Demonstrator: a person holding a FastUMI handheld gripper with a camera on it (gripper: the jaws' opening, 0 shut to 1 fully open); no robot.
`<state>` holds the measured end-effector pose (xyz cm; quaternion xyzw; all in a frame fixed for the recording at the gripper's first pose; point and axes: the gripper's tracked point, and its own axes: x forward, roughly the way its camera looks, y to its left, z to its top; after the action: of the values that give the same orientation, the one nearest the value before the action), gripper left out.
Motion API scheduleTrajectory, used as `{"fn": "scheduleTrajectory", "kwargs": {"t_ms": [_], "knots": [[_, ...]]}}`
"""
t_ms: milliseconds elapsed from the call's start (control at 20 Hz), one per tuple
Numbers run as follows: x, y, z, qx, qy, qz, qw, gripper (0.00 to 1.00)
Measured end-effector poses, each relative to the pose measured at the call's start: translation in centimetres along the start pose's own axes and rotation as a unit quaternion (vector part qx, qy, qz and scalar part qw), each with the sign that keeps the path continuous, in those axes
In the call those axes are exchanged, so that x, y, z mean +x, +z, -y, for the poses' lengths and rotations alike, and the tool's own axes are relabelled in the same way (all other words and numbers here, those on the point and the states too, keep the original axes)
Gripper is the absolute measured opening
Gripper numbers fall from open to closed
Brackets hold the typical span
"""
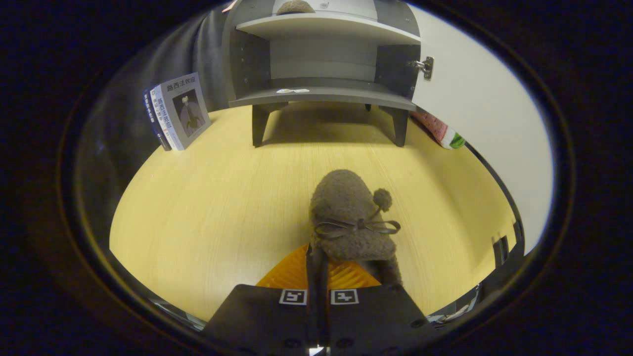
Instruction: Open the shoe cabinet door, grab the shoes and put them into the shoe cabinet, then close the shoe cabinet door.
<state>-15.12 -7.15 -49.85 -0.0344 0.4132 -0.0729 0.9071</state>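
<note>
Gripper view: my tool [318,257] is clenched on the brown shoe [348,217], mid-counter [207,217]. Shoe cabinet [321,74] stands open at the far edge.

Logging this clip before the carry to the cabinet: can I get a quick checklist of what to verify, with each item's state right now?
1. Cabinet door open: ok, swung aside to the right on its hinge.
2. Lower shelf free for a shoe: ok, apart from a small pale sticker.
3. Shoe held by the tongs: ok, fingers closed together on its heel edge.
4. Grip depth: cannot tell, the heel hides the contact.
5. Path over the table to the cabinet: ok, books stand off to the left.
6. Other shoe stored: ok, on the upper shelf.
</note>
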Motion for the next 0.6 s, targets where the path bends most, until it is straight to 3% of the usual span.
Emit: {"fn": "scheduleTrajectory", "kwargs": {"t_ms": [250, 600], "knots": [[-2.5, 3.9, 0.3, 0.007, -0.009, 0.022, 1.0, 0.03], [-8.0, 14.4, 1.2, 0.018, -0.038, 0.096, 0.995, 0.03]]}}
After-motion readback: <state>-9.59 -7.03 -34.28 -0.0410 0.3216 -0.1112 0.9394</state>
